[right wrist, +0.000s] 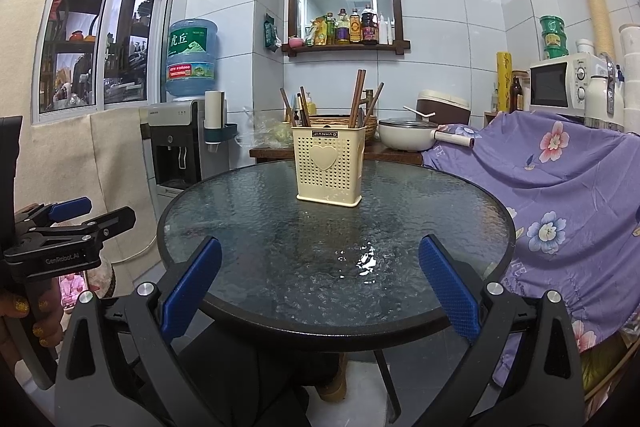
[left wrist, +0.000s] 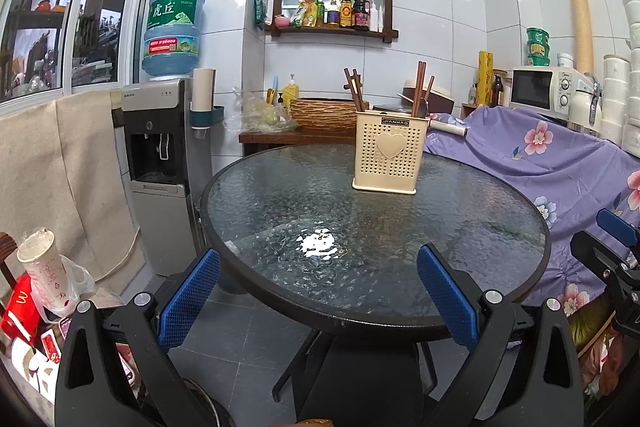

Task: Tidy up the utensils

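Cream perforated plastic utensil holder with a heart on its front (left wrist: 385, 154) is standing upright on the far half of the round textured-glass table (left wrist: 280, 211), with dark wooden chopsticks (left wrist: 419, 89) leaning out of it at different angles. We're seeing no loose utensils on the glass. We're holding both tools back at the near rim: left gripper (left wrist: 318, 297) is spread wide and holding nothing, right gripper (right wrist: 320, 293) likewise. Our read: the job is either just starting or finished; we can't tell which. If we're regrouping the sticks, we're advising a top-down approach, pinching one stick high on the shaft, lifting straight up, and steadying the light holder with the other tool so it isn't tipping or sliding on the glass.
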Demonstrator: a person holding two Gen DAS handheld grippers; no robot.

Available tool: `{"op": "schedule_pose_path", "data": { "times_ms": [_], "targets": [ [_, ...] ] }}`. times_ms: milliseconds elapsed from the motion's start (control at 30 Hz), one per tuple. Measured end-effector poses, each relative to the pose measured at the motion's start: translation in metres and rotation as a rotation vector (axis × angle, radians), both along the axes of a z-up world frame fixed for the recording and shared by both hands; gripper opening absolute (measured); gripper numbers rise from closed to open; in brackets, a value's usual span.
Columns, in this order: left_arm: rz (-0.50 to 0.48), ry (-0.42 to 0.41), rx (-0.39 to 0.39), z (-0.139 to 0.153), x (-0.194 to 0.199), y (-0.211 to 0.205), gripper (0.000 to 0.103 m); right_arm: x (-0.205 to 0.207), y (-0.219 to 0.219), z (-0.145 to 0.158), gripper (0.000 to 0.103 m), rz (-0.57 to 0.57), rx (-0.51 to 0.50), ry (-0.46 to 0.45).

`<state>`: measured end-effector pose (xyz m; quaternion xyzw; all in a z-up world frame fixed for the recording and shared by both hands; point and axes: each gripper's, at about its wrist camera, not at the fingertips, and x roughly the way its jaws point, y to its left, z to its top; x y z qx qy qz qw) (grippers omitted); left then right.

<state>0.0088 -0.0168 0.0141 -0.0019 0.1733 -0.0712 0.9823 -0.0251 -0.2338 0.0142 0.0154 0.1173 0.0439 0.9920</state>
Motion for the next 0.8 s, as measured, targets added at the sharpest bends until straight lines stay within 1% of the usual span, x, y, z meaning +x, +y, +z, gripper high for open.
{"op": "schedule_pose_path", "data": {
  "times_ms": [800],
  "targets": [
    [0.003,-0.004,-0.003,-0.0001,-0.002,-0.0024,0.097,0.0014,-0.0012,0.0001,0.097,0.002,-0.003,0.0]
  ]
}}
